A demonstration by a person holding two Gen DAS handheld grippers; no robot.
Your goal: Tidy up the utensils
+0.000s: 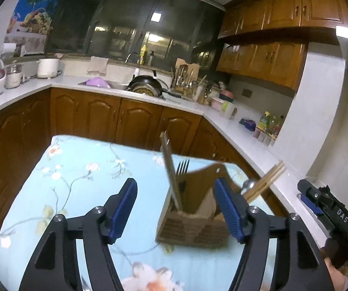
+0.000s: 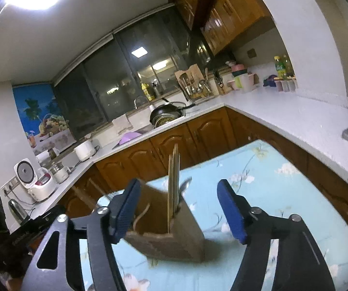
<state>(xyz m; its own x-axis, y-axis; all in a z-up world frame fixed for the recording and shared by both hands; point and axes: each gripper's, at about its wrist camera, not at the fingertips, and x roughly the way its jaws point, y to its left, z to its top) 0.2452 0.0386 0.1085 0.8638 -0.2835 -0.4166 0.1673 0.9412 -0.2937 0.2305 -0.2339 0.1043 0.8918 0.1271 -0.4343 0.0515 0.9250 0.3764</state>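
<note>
- I see my left gripper (image 1: 175, 208) with its blue pads (image 1: 123, 209) wide apart. Nothing is pinched between them.
- My right gripper (image 2: 178, 208) has its fingers wide apart too, and they hold nothing.
- The wooden holder (image 1: 193, 228) stands upright on the table with the blue flower cloth (image 1: 77, 169). In the left view it sits near 5 o'clock from the middle of the picture, partly behind the right pad.
- In the right view the wooden holder (image 2: 171, 230) is near 6 o'clock, just beside the left pad. I cannot tell if they touch.
- A long flat metal utensil (image 1: 170, 169) stands in the holder. Its long side runs up and down and it leans a bit toward 11 o'clock.
- A fork (image 1: 182, 168) stands beside it with its prongs pointing up to 12 o'clock.
- The chopsticks (image 1: 266, 180) stick out of the holder and slant up toward 2 o'clock in the left view.
- In the right view the chopsticks (image 2: 174, 177) look almost straight up.
- A spoon (image 1: 247, 185) pokes out near the chopsticks, bowl end up.
- At 3 o'clock in the left view I see the other gripper (image 1: 324, 206).
</note>
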